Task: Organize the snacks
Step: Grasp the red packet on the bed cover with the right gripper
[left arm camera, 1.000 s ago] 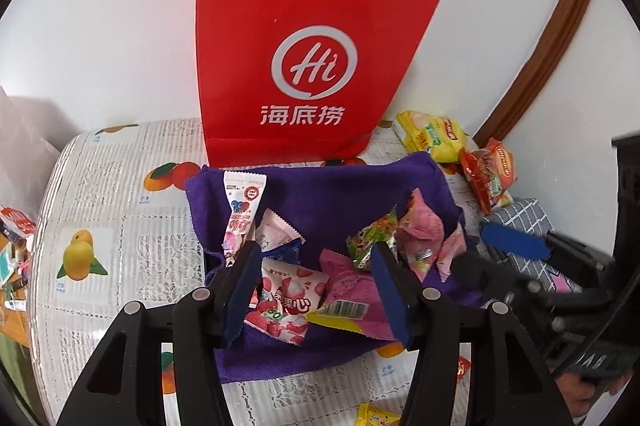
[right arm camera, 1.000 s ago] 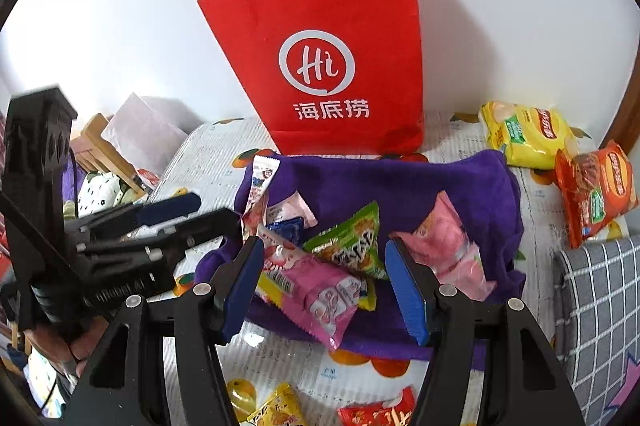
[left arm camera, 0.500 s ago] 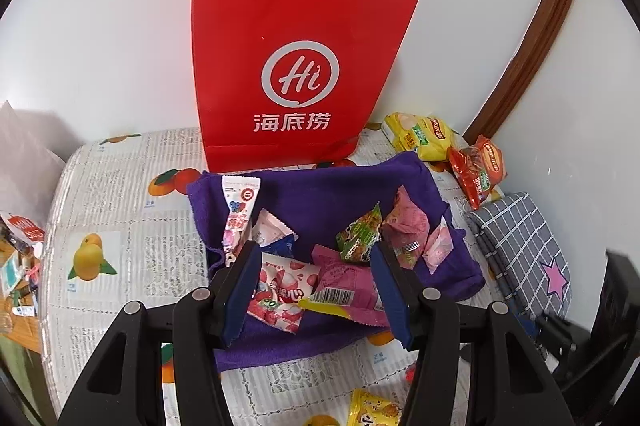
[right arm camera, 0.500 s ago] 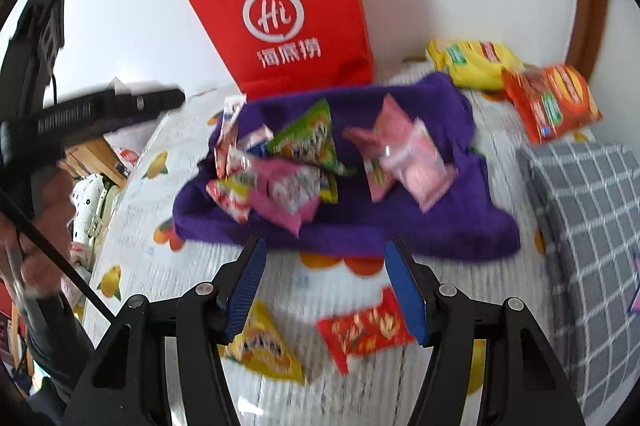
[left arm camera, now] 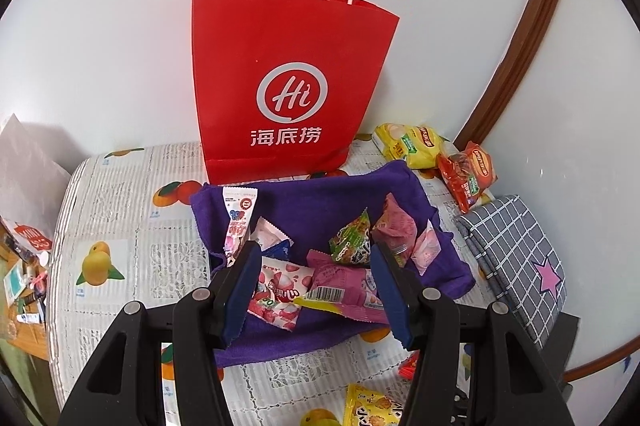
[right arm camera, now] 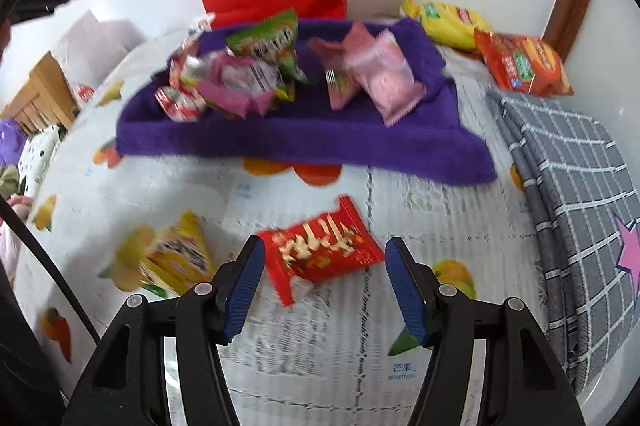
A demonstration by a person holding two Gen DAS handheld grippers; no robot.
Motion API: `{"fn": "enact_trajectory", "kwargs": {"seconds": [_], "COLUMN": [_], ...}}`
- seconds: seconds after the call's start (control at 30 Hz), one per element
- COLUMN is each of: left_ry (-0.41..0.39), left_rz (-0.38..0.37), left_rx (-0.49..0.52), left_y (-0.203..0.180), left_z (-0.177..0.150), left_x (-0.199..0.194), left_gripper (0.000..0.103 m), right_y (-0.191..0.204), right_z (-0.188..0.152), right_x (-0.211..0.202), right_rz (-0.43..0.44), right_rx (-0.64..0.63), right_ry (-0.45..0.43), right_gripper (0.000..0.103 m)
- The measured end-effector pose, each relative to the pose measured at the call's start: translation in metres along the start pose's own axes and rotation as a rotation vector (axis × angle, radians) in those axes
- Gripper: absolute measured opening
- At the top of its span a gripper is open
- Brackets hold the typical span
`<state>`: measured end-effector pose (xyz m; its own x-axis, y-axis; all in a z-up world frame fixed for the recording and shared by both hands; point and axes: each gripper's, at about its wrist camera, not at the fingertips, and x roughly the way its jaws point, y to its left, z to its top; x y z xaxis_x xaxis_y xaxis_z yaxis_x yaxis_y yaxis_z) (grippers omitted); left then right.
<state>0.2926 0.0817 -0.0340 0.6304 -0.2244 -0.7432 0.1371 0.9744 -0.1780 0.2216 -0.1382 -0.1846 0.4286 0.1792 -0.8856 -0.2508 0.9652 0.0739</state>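
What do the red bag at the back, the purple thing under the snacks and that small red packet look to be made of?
Red bag: matte paper, likely, with sharp creases and twisted white cord handles.
Purple cloth: soft fuzzy fabric, perhaps terry or microfibre, with a thick, rumpled edge.
Small red packet: glossy plastic film, probably, with glare and a crimped end.

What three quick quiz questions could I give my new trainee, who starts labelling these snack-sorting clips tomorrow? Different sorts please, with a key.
1. True or false: the right gripper is clamped shut on the red snack packet.
2. Multiple choice: most small snacks lie on A) the grey checked cloth, B) the purple towel, C) inside the red paper bag.
3. Fill in: the yellow chip bag and the orange chip bag lie against the ____.

Key
1. False; its jaws stand open, the packet lying on the table between them.
2. B
3. wall
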Motion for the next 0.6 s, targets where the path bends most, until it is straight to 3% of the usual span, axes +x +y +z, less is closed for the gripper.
{"fn": "enact_trajectory", "kwargs": {"seconds": [0.23, 0.6], "left_ry": [0.014, 0.018], "left_rz": [0.017, 0.024], "left_rx": [0.008, 0.007], "left_y": [-0.004, -0.004], "left_z": [-0.001, -0.003], "left_x": [0.007, 0.009], "left_gripper": [0.054, 0.054], "right_y": [0.001, 0.0], "right_z": [0.0, 0.005], "right_x": [0.021, 0.039], "right_rz": [-0.01, 0.018], "right_rx": [-0.053, -0.037], "right_ry": [0.011, 0.017], "right_gripper": [0.065, 0.069]}}
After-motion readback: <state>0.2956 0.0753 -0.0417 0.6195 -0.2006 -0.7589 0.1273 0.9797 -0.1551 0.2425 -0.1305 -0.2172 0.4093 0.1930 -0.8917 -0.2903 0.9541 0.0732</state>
